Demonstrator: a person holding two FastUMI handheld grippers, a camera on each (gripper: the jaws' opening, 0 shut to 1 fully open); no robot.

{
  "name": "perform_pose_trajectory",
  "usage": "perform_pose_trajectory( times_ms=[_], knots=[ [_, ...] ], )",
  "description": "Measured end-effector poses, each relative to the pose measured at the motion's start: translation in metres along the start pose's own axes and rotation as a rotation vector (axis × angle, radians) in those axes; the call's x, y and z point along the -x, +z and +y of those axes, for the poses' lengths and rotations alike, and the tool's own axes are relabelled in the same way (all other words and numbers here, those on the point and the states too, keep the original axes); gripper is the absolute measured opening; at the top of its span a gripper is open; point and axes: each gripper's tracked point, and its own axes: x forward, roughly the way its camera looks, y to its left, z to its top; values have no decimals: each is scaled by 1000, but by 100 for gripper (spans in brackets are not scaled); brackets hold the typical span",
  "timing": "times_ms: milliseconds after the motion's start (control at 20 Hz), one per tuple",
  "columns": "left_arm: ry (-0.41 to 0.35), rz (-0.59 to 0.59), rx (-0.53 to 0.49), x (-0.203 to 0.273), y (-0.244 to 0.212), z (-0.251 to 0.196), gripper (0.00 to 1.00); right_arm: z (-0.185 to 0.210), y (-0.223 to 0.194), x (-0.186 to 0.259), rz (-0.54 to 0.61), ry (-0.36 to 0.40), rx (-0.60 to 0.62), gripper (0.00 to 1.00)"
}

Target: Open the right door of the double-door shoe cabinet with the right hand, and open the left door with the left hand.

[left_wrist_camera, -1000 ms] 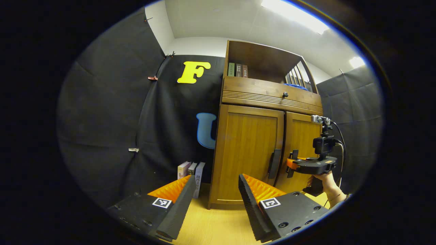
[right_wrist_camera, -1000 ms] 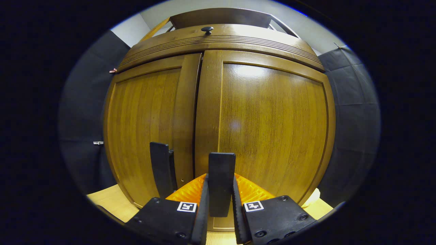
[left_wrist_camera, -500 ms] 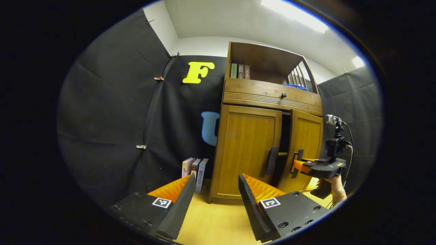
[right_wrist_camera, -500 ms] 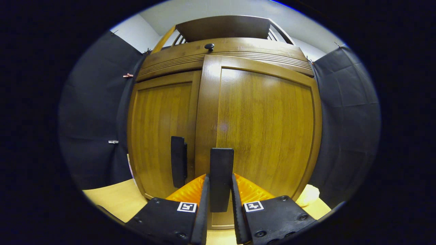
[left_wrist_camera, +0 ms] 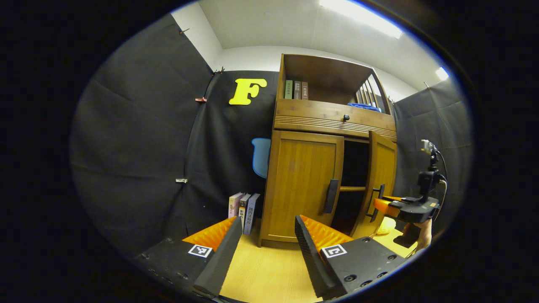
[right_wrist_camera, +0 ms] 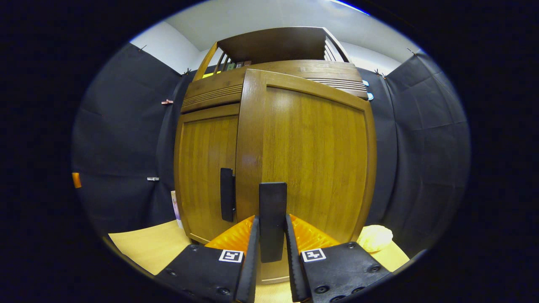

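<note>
**Right door partly open, left door not yet touched**

I am looking at a tall wooden shoe cabinet (left_wrist_camera: 332,126) standing on a pale wooden floor (left_wrist_camera: 269,273). Its right door (right_wrist_camera: 307,155) is swung part of the way out, and in the left gripper view a dark gap shows behind it with a thin shelf edge inside. My right gripper (right_wrist_camera: 272,248) has its two fingers pressed together on that door's handle (right_wrist_camera: 272,219), a flat, dark, upright bar. In my judgement the first half of the job is well under way but the door could open wider.

The left door (left_wrist_camera: 305,181) sits flush and closed, its own dark bar handle (left_wrist_camera: 331,196) untouched. My left gripper (left_wrist_camera: 267,248) is spread wide, holding nothing, well apart from the cabinet and low near the floor. That whole step is left.

The doors are smooth, glossy, honey-brown panels with straight vertical grain inside plain frames. Above them runs a ribbed drawer front with a small round knob (left_wrist_camera: 345,117), then an open shelf holding a few books (left_wrist_camera: 296,89). More books (left_wrist_camera: 243,207) stand on the floor beside the cabinet's left side.
</note>
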Motion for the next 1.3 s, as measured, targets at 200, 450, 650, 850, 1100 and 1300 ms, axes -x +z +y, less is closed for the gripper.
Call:
perform_pose_trajectory(
  times_ms=[200,450,650,850,1100,1300],
  knots=[
    [-27,3,20,3,-4,-19,80,-8,19,83,-27,31,-36,20],
    [-47,25,12,5,-12,-36,79,-75,44,68,-138,-175,114,5],
    [-59,45,13,2,-23,-38,79,-60,25,64,-91,-122,83,5],
    [-94,59,58,-14,-31,-39,80,-7,16,36,-73,-23,98,5],
    [-87,84,36,-38,-40,-28,79,30,11,-15,-66,16,150,37],
    [-112,64,35,-50,-33,-25,80,32,3,-58,-22,-9,88,54]
  ],
)
